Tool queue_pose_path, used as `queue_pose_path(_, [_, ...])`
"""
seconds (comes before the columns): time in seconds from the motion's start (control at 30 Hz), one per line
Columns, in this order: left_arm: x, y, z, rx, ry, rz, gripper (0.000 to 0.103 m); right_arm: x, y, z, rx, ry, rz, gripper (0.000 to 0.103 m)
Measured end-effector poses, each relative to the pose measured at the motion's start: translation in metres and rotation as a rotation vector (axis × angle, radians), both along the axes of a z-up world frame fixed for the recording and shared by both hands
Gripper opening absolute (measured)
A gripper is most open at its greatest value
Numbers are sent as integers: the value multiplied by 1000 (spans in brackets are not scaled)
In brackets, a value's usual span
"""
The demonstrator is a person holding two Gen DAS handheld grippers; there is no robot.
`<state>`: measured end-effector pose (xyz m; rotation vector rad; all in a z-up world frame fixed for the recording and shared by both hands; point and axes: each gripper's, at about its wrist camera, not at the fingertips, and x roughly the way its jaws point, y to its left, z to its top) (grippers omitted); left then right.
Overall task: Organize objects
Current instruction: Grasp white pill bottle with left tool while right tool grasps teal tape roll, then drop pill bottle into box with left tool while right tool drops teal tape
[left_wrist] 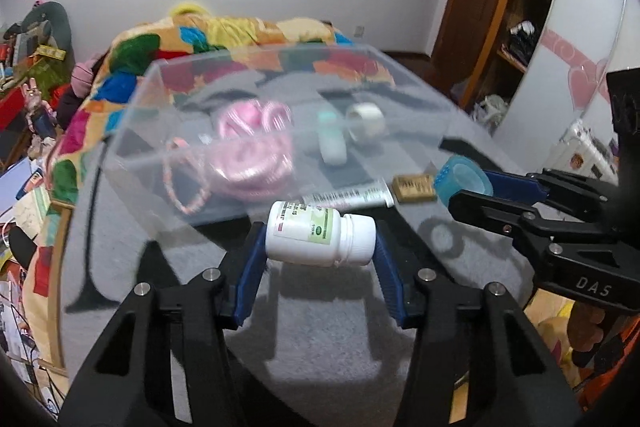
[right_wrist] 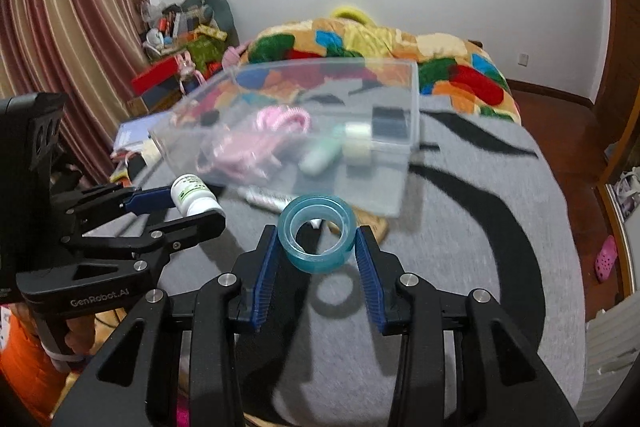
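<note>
My left gripper is shut on a white pill bottle, held sideways above the grey blanket; it also shows in the right wrist view. My right gripper is shut on a blue tape roll, also in the left wrist view. Just ahead stands a clear plastic bin holding pink cords, a white tape roll and a pale green item. A white tube and a small tan block lie on the blanket by the bin's near wall.
The bin sits on a bed with a grey and black blanket. A colourful quilt lies behind. Cluttered shelves and curtains stand on the left, a wooden wardrobe on the right.
</note>
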<state>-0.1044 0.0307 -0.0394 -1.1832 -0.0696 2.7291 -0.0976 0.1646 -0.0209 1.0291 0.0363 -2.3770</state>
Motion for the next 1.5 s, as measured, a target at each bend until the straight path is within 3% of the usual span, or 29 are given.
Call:
queue_pose_path(0.47, [-30, -49, 58, 33, 130, 114, 51, -38, -36, 49, -45, 108, -1, 35])
queue_pose_path(0.7, [-61, -56, 43, 46, 74, 125, 51, -64, -50, 40, -38, 72, -6, 35])
queue_pose_path(0.97, [-84, -50, 14, 54, -12, 108, 51, -94, -64, 8, 3, -19, -11, 35])
queue_pose_path(1.3, [-86, -49, 12, 29, -17, 109, 52, -93, -66, 2, 49, -15, 2, 36])
queue_pose_path(1.5, [-74, -49, 25, 21, 8, 118, 68, -81, -59, 15, 39, 17, 9, 42])
